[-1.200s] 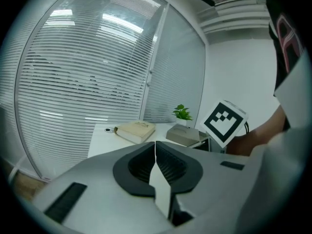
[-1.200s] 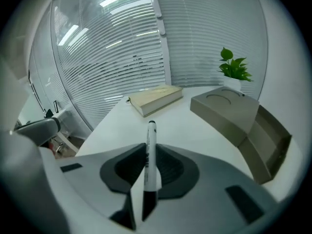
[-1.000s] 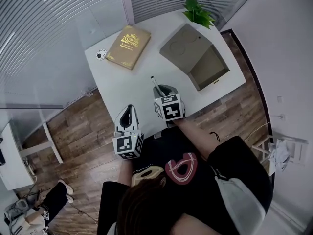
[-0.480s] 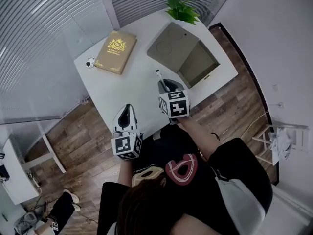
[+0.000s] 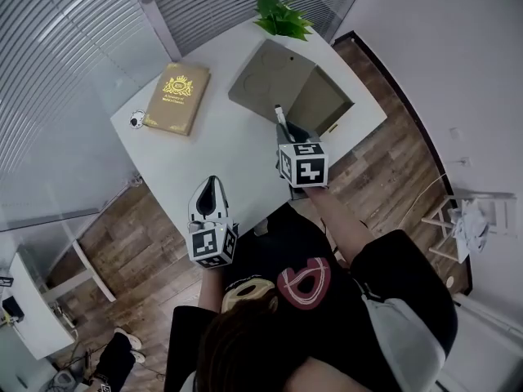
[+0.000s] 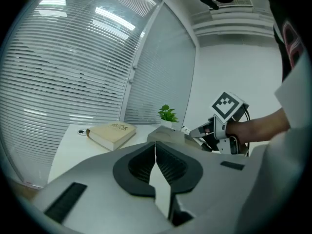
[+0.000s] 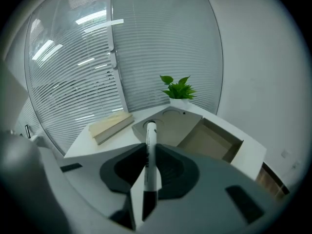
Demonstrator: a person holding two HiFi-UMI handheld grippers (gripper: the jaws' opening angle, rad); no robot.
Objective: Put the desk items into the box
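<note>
Right tool point(image 7: 147, 156) clamped on the marker point(image 7: 151, 133), over the table point(image 5: 229, 137), just short of the box point(image 5: 325, 103). Go past the flap point(image 5: 268, 78), lower into the open part, then release. Left tool point(image 6: 155, 152) closed, empty. Book point(image 5: 173, 98) at far left, probably next.

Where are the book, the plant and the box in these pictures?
book point(image 5: 176, 98): head view, middle of its cover.
plant point(image 5: 282, 16): head view, its leaves.
box point(image 5: 320, 103): head view, its bare inside floor.
</note>
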